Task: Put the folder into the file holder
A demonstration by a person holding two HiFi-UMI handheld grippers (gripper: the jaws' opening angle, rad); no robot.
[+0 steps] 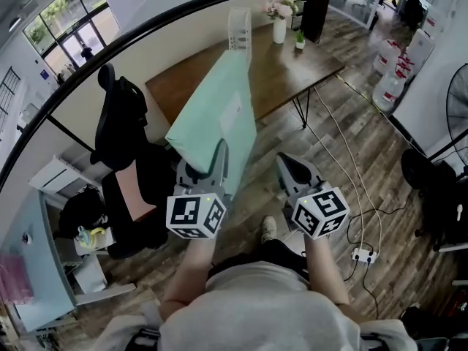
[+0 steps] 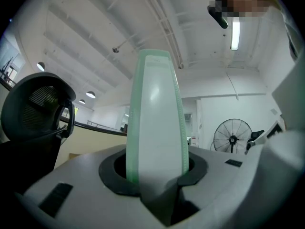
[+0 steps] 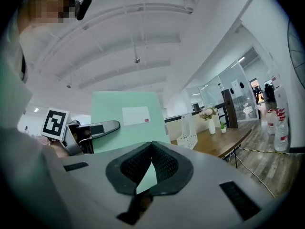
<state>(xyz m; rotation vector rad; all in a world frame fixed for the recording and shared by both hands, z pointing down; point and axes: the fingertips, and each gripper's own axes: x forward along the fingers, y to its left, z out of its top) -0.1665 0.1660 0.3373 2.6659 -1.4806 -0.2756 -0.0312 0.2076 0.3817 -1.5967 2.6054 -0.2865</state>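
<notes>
**A:** Folder location, please?

**B:** It's clamped in the left gripper. The jaws are closed on its near edge. The pale green folder rises from between them and leans forward, away from the person. It has a white label on the face turned toward the right gripper.

**A:** And what is that one doing?

**B:** It's just to the right of the left gripper, near the folder's lower corner but apart from it. Its jaws meet tip to tip with nothing pinched between them. The green showing through the slit behind the tips is the folder beyond.

**A:** Where is the file holder?

**B:** It's well ahead of both grippers, past the folder's far end, standing upright on the wooden bench. It's white, and the folder is not in it.

**A:** Is anything beside it?

**B:** A white vase of flowers stands to its right, with a small potted plant further right. A black office chair stands on the floor to the left of the left gripper.
</notes>
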